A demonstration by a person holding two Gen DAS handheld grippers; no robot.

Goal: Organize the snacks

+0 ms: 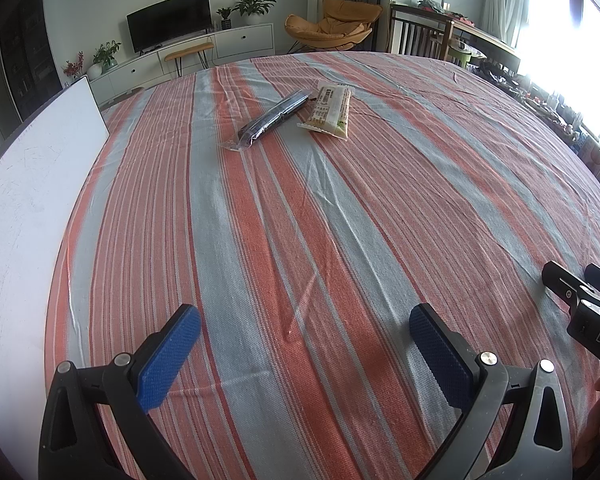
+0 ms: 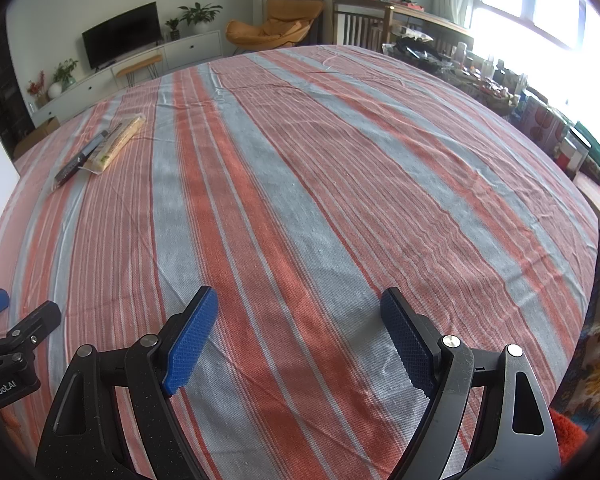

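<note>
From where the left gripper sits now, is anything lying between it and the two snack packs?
Nothing visible. Only bare striped tablecloth lies between the open left gripper and the dark snack pack and pale snack pack, which lie side by side.

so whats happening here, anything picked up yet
Not yet. Both grippers, the left gripper and the right gripper, hover open and empty over the striped tablecloth. Two snacks lie side by side at the far end: a dark snack packet and a pale snack packet. Neither is being touched.
</note>
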